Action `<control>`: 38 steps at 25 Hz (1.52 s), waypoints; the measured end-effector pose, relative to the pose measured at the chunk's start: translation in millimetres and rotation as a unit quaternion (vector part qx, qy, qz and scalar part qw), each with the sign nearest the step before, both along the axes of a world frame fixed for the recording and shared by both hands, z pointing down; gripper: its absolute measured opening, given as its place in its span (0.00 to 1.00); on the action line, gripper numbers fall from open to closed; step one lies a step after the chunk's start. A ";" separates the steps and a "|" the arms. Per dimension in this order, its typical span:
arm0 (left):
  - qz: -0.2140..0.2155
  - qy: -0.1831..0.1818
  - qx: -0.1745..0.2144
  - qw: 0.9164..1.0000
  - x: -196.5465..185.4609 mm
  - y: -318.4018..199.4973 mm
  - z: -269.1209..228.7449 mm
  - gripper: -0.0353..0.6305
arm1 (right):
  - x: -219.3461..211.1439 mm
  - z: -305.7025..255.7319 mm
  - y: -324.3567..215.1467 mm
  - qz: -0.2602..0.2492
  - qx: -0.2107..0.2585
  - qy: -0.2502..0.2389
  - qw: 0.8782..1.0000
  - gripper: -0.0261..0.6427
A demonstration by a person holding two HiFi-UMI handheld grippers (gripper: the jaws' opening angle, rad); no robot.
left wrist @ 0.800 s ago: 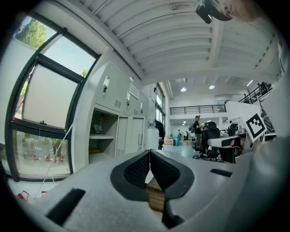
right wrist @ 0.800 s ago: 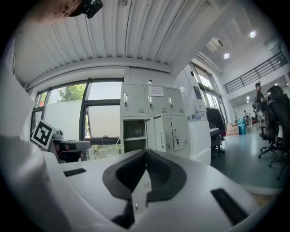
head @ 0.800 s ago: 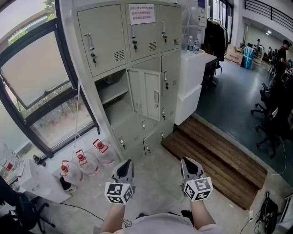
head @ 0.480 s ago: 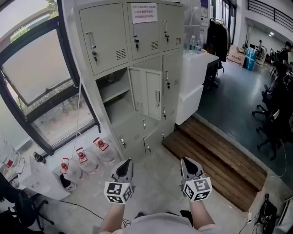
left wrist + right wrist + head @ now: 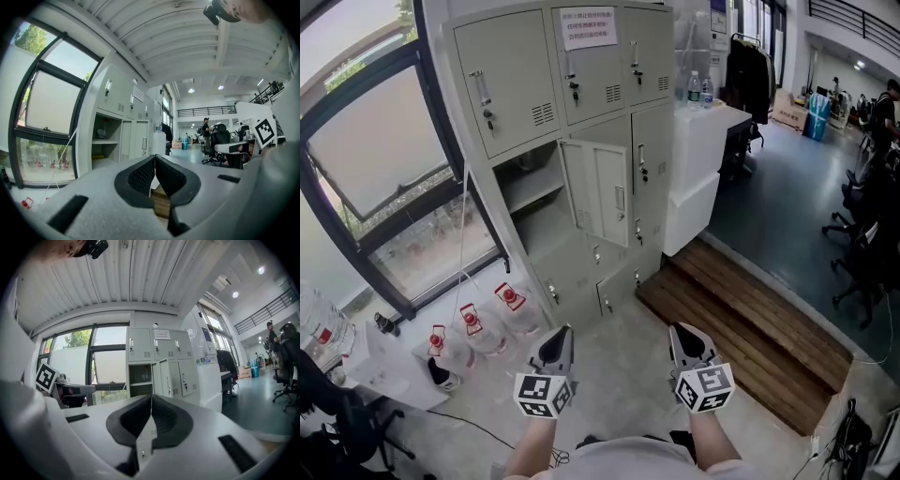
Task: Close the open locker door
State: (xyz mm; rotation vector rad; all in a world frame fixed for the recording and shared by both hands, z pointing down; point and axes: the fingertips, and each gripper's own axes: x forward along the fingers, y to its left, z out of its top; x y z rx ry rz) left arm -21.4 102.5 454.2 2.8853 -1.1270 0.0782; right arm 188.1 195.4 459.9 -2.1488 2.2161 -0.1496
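Jaws of left gripper (image 5: pixel 562 332) and right gripper (image 5: pixel 680 329) together, empty; locker door (image 5: pixel 602 192) ajar beside shelved compartment (image 5: pixel 528 192).

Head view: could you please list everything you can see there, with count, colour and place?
lockers: one block, pale grey, beside the window
open door: one, pale grey, middle row, swung outwards
notice: one, white, on a top door
window: one, dark frame, left
jugs: three, clear with red caps, floor below the window
counter: one, white, right of the lockers
bottles: two, clear, on the counter
platform: one, brown wood, floor at right
coat: one, dark, hanging, top right
chairs: several, black, right edge
left gripper: one, grey, bottom centre-left, shut, empty
right gripper: one, grey, bottom centre-right, shut, empty
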 end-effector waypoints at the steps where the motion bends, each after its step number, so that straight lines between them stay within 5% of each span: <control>1: -0.002 0.000 0.000 1.000 2.6 1.0 0.1 0.07 | 2.1 0.4 0.3 -0.002 0.000 0.001 1.000 0.06; 18: -0.015 -0.001 0.006 1.000 42.5 -5.9 -0.3 0.07 | 35.1 8.3 -18.9 -0.032 0.004 -0.011 0.999 0.06; 38: 0.070 0.000 0.014 0.997 68.6 -272.9 3.9 0.07 | 36.4 4.0 -258.7 0.039 0.015 0.000 0.999 0.06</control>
